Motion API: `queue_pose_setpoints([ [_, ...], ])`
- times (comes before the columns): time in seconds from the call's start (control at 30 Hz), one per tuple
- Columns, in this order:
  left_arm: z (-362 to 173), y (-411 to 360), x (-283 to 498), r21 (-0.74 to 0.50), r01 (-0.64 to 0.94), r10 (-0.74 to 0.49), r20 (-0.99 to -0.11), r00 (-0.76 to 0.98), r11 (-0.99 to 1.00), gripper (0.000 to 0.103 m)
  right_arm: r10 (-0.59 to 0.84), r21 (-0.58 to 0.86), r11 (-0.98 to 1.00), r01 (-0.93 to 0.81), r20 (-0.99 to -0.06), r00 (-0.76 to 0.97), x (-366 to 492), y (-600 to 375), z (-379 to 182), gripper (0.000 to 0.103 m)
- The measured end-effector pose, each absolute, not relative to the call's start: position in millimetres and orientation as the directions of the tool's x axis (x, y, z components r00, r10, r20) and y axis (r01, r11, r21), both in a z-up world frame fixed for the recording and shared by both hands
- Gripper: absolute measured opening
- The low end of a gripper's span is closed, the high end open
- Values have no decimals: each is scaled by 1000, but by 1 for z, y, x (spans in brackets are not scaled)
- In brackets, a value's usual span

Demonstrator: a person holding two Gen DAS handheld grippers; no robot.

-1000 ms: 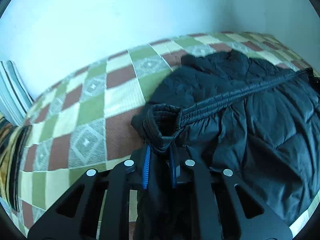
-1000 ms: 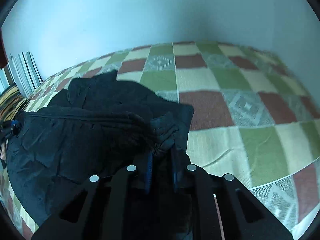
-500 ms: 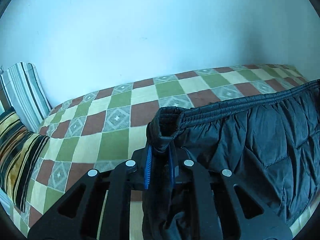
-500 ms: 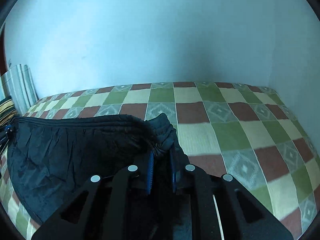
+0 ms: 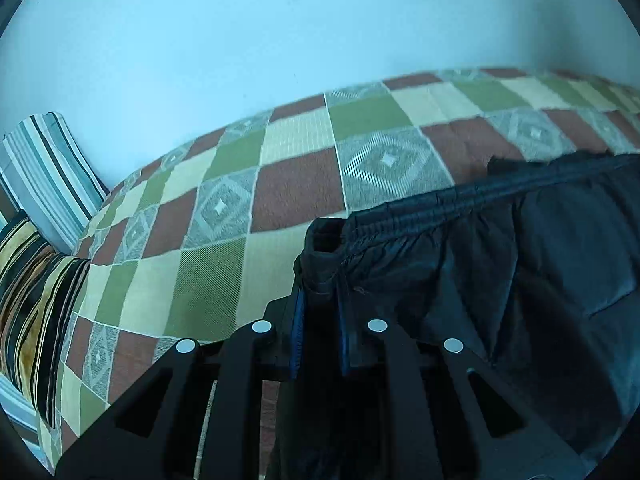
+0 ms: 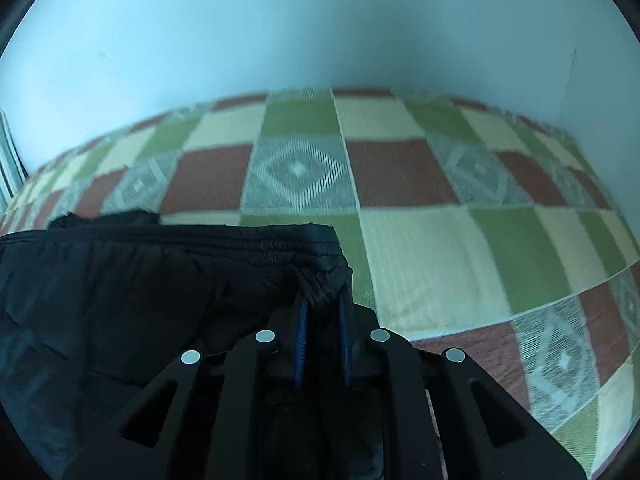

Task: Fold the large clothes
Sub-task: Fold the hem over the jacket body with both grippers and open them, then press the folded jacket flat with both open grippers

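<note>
A large black quilted jacket is stretched between my two grippers over the checked bed. My left gripper is shut on the jacket's elastic hem corner, and the jacket runs off to the right. In the right wrist view my right gripper is shut on the other hem corner, with the jacket spreading to the left. The taut hem edge faces the wall. The jacket's lower part hangs out of sight below both grippers.
The bed cover has green, cream and red-brown squares. Striped pillows lie at the bed's left end, with a dark striped cushion below them. A pale blue wall runs behind the bed, with a corner at the right.
Both grippers first lifted the jacket off the bed, then carried it forward and lower toward the wall side. The hem stays stretched between them. Both grips are unchanged.
</note>
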State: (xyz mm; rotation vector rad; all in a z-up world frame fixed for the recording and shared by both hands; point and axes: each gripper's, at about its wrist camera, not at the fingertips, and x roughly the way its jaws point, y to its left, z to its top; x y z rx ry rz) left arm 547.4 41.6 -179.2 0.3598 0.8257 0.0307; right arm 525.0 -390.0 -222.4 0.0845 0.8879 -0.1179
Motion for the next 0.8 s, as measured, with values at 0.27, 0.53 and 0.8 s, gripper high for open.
queue_pose_setpoints([
  [0.27,-217,43,554,306,105,166,-737,655,946,15,-67,33,987,157,-804,591,530,-393,-248,23],
  [0.53,-197,49,546,333,48,220,-717,662,942,49,-88,61,970,234,-812,577,526,-408,-239,55],
  [0.8,-136,43,502,223,2,156,-687,710,975,53,-113,82,964,251,-730,674,484,-379,-177,55],
])
